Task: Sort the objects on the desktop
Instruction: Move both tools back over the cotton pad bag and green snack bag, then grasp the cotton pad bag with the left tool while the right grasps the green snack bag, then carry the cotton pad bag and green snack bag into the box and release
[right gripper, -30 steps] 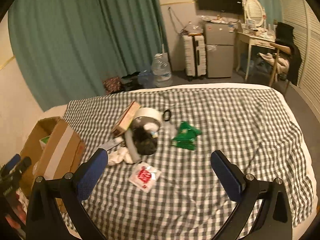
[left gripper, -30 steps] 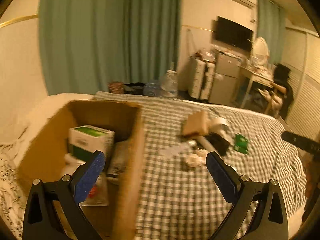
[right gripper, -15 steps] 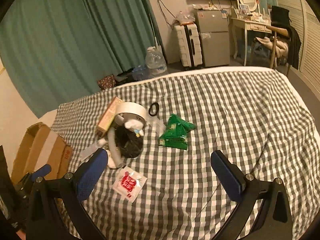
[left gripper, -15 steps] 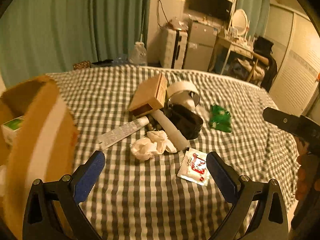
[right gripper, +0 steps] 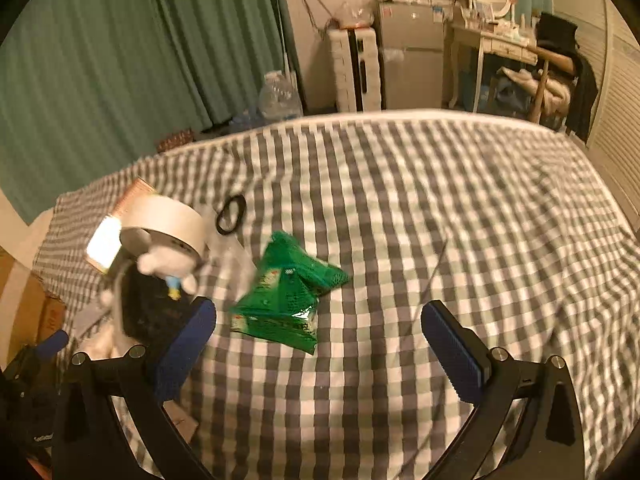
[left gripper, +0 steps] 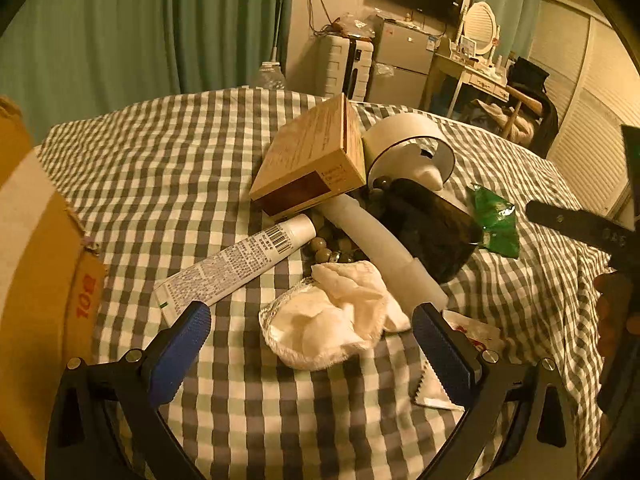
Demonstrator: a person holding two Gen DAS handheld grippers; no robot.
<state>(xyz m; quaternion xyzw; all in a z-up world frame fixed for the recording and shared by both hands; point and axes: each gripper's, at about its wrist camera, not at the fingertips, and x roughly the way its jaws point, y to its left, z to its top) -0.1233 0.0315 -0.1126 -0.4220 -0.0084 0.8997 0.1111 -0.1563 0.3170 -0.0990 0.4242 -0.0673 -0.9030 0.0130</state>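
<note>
the left gripper (left gripper: 310,336) is spread wide and holds nothing; it hangs low over a checked cloth (left gripper: 168,168) on a bed. right between its 2 blue pads, a little ahead of them, lies a crumpled white rag (left gripper: 328,320), not touched by either pad. just beyond the left pad lies a white tube (left gripper: 236,266), slanted, its cap near some beads (left gripper: 326,246). behind the rag a white cylinder (left gripper: 380,248) leans against a dark pouch (left gripper: 432,232), and further back a tan box (left gripper: 316,156) rests tilted beside a tape roll (left gripper: 408,148). a red and white sachet (left gripper: 476,332) is partly hidden behind the right pad. a cardboard box (left gripper: 36,264) stands at the left edge. the right gripper (right gripper: 318,334) is also released and empty, above the same cloth; a green packet (right gripper: 286,292) lies just ahead of the gap, nearer its left pad. a black ring (right gripper: 231,214) lies behind the packet, near the roll.
</note>
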